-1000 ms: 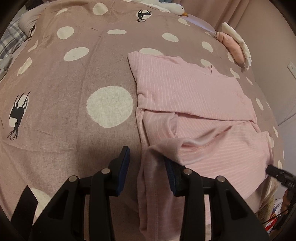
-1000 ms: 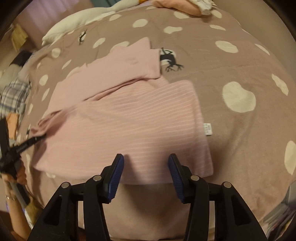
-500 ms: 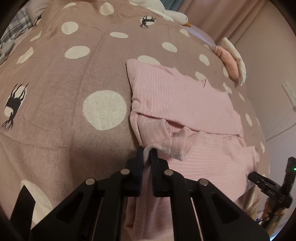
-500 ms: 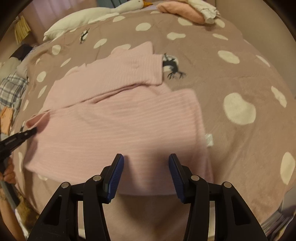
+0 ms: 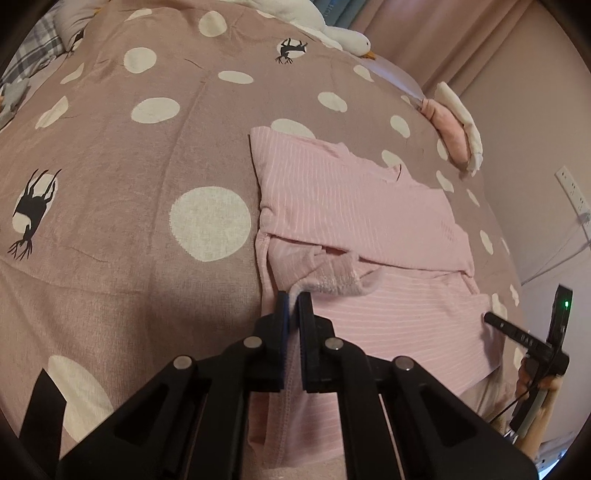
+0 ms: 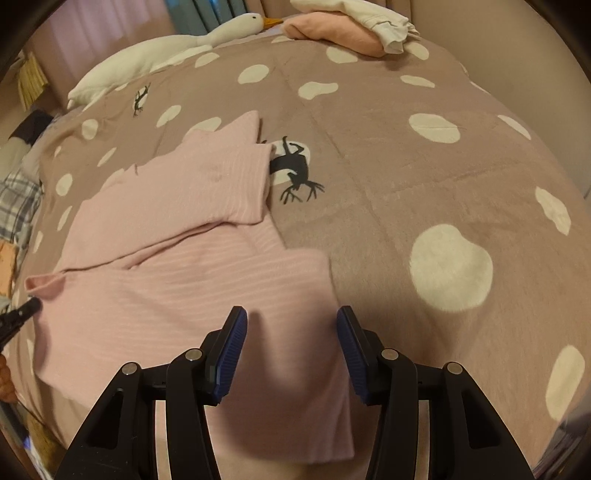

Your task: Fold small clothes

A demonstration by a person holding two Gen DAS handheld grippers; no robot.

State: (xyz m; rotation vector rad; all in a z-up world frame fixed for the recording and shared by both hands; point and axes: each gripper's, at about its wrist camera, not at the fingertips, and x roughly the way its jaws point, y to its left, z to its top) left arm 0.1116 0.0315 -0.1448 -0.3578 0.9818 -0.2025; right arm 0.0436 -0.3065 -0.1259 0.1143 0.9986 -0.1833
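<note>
Dim warm light; soft shadows nearside; fisheye bending, dark corners.

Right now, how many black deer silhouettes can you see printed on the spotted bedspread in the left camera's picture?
2 clearly: one black deer silhouette at the left edge, another far off near the white goose plush. A possible third at top left is too cropped to tell; the pink striped garment may hide more.

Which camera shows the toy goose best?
The right wrist view: the toy goose shows its white head, orange beak and long body lying at the bed's far edge. The left wrist view catches only its head and beak near the top, with most of the body cut off.
</note>
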